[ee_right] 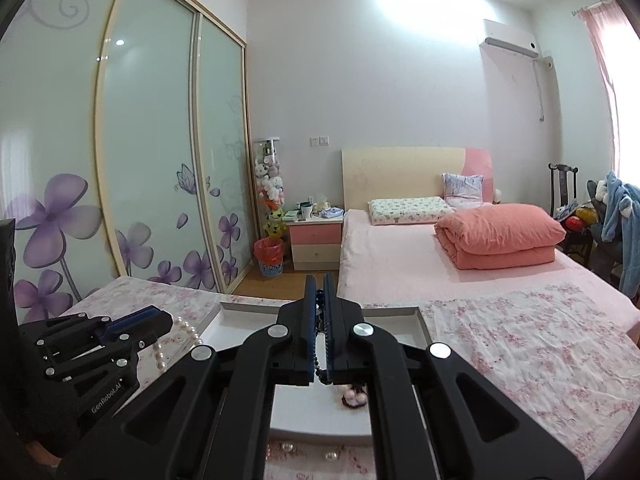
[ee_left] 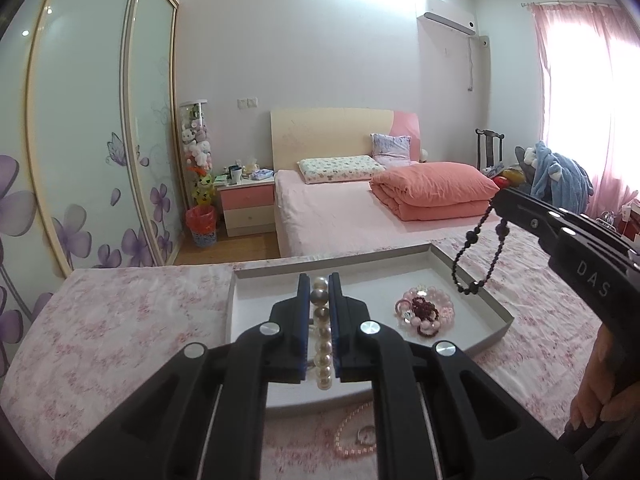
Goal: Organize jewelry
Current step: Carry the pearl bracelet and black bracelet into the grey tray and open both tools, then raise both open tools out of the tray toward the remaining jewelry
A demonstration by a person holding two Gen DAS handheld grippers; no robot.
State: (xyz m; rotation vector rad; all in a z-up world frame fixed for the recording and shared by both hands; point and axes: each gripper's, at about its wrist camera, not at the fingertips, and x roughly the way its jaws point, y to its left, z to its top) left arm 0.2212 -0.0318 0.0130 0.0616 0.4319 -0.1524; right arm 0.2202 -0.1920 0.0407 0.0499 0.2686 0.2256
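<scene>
My left gripper (ee_left: 319, 280) is shut on a strand of large white pearls (ee_left: 322, 344), held above a shallow white tray (ee_left: 256, 312). In the tray lies a heap of pink and dark red bead bracelets (ee_left: 426, 310). At the right, my right gripper (ee_left: 498, 197) is shut on a strand of small dark beads (ee_left: 476, 256), which dangles over the tray's right rim. In the right wrist view the dark beads (ee_right: 320, 304) run between the closed fingers of the right gripper (ee_right: 319, 280). The left gripper (ee_right: 160, 316) is at the left there, with its pearls (ee_right: 180, 336) hanging down.
The tray stands on a table with a pink flowered cloth (ee_left: 120, 328). A thin pink pearl necklace (ee_left: 352, 440) and loose pearls (ee_right: 286, 448) lie on the cloth in front of the tray. A hand (ee_left: 592, 400) holds the right gripper. Beyond are a bed (ee_left: 340, 208) and a wardrobe (ee_left: 100, 120).
</scene>
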